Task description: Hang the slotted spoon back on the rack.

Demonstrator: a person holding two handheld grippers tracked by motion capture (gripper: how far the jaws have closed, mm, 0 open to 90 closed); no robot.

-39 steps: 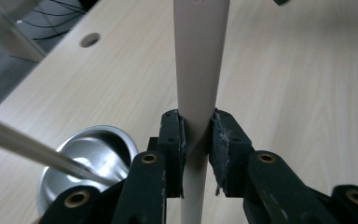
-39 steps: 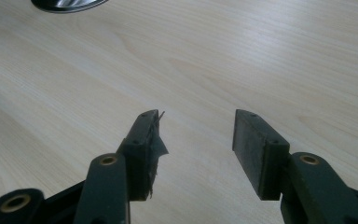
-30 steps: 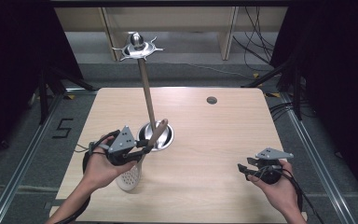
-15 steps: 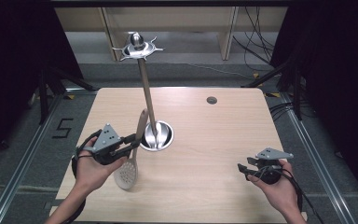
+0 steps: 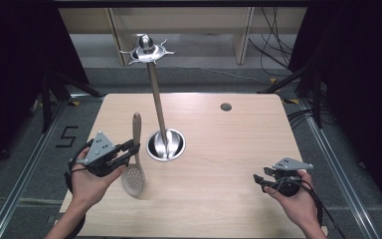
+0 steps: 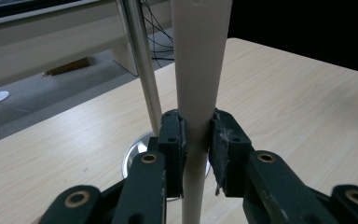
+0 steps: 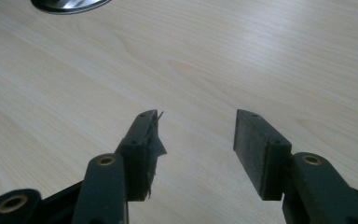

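Observation:
A beige slotted spoon (image 5: 134, 169) stands nearly upright at the table's left, its perforated bowl low near the wood and its handle (image 6: 199, 70) pointing up. My left gripper (image 5: 135, 147) is shut on that handle partway along, and both jaws press its sides in the left gripper view (image 6: 196, 140). Just right of it rises a metal utensil stand (image 5: 155, 94) with a round shiny base (image 5: 166, 145) and a hooked crown (image 5: 147, 48). Over the table's front right, my right gripper (image 5: 261, 177) is held open with nothing between its jaws (image 7: 196, 135).
The light wooden table (image 5: 229, 149) has a small round cable hole (image 5: 226, 106) near its far edge. Dark floor and metal rails surround it, with cables at the back right. The stand's pole (image 6: 142, 65) is close behind the spoon handle.
My left gripper has swung the spoon from a lean toward the stand to nearly upright and shifted it left, away from the stand's base. The right gripper has stayed put.

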